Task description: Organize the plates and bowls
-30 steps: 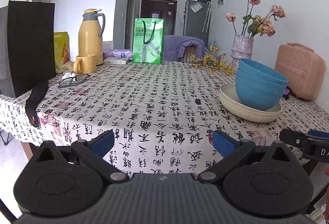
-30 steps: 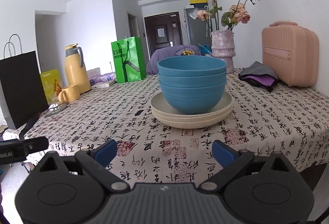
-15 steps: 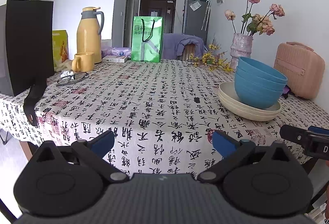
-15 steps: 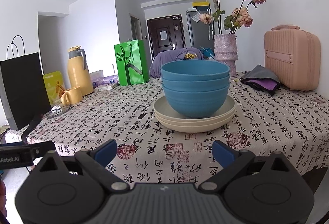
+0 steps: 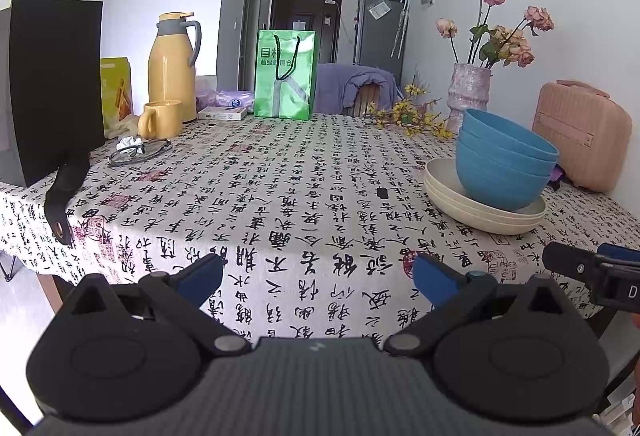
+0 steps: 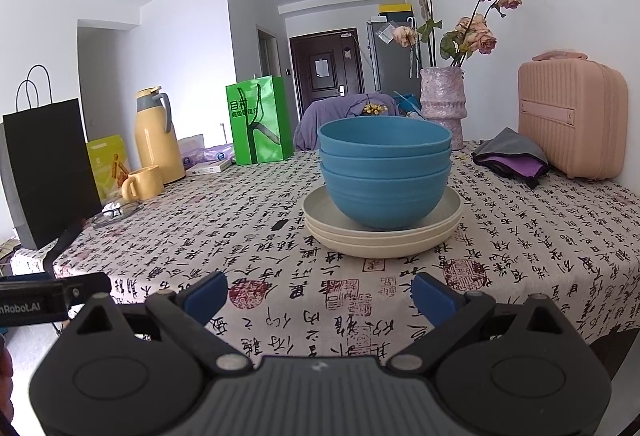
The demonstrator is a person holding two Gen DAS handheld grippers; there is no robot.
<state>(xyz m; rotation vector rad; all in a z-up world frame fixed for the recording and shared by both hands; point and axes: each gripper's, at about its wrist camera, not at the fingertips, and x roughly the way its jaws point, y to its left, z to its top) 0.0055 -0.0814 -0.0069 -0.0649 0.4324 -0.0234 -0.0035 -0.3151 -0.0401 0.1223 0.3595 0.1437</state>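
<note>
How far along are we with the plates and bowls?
Done: the bowls sit nested on the stacked plates, one pile on the table. In hand: nothing; the left tongs and right tongs are open and empty, short of the pile. Left: possibly nothing, unless the pile needs moving.

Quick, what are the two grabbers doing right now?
Left gripper: open, holding nothing.
Right gripper: open, holding nothing, facing the stacked blue plastic bowls.

Lighting: bright, even daylight, soft on the white walls. Shadows: faint, short, under the plates [image 6: 382, 236] and bowls [image 6: 385, 172]. Glare: mild sheen on the green bag [image 5: 285, 74]. Focus: sharp throughout. Distortion: strong fisheye bending, dark corners in both views.
</note>
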